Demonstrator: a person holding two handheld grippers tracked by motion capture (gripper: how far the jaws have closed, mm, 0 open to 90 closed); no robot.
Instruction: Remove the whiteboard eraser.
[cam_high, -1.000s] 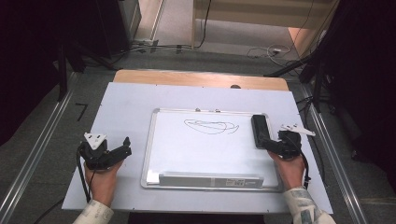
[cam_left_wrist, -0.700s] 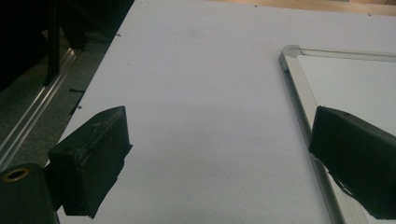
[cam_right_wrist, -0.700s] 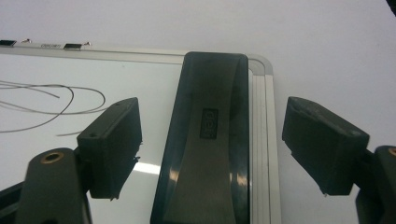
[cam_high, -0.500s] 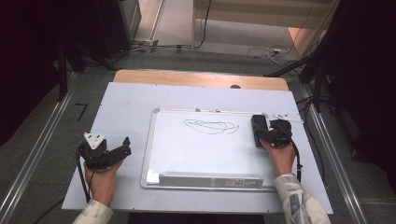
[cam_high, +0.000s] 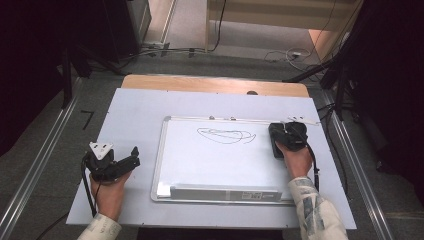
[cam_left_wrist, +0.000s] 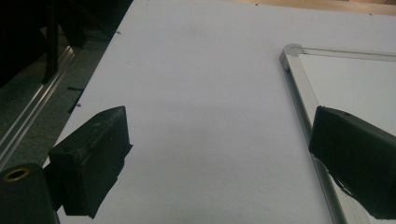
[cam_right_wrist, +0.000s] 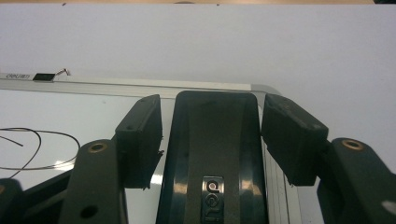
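Two jaws of right hand-held gripper (cam_right_wrist: 212, 140) just clenched on eraser (cam_right_wrist: 215, 154); left (cam_left_wrist: 219, 154) released.

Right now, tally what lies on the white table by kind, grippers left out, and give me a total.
Whiteboard: 1
Black eraser, lying on the whiteboard's right edge between the right gripper's jaws: 1
Total: 2
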